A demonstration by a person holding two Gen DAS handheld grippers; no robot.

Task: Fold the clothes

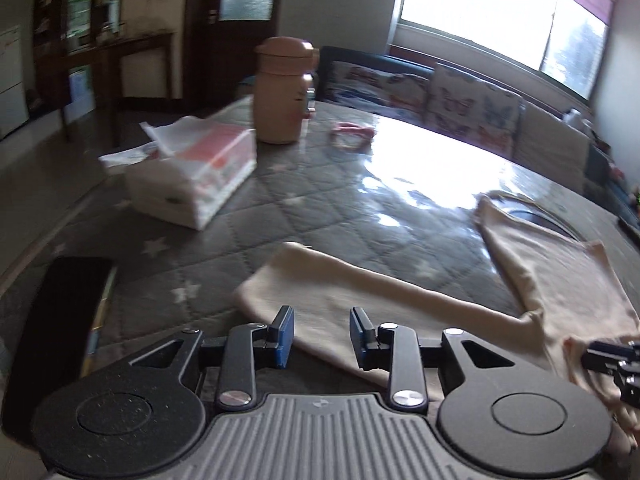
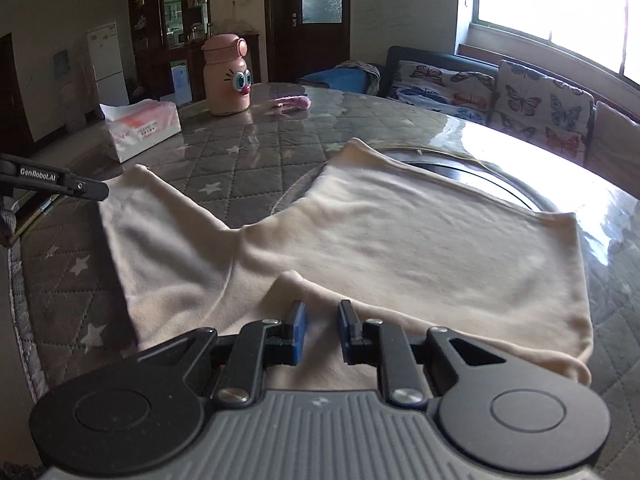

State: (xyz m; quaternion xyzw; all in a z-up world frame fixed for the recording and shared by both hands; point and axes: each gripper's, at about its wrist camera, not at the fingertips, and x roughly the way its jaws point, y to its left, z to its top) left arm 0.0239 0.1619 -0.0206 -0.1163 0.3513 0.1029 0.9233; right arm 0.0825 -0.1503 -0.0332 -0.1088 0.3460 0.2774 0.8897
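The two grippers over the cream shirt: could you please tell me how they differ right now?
The left gripper has its jaws spread wider than the right gripper, whose jaws stand closer together, though still apart. The left gripper hangs over the shirt's sleeve, near its cuff end; the right gripper hangs over the shirt's body, by a folded-over edge. Both have blue pads and neither is pinching cloth.

Home living/dining room.
Butterfly-print sofa cushions [image 2: 520,96] at 2 o'clock, white fridge [image 2: 107,65] at 10, dark wooden door [image 2: 306,12] at 12.
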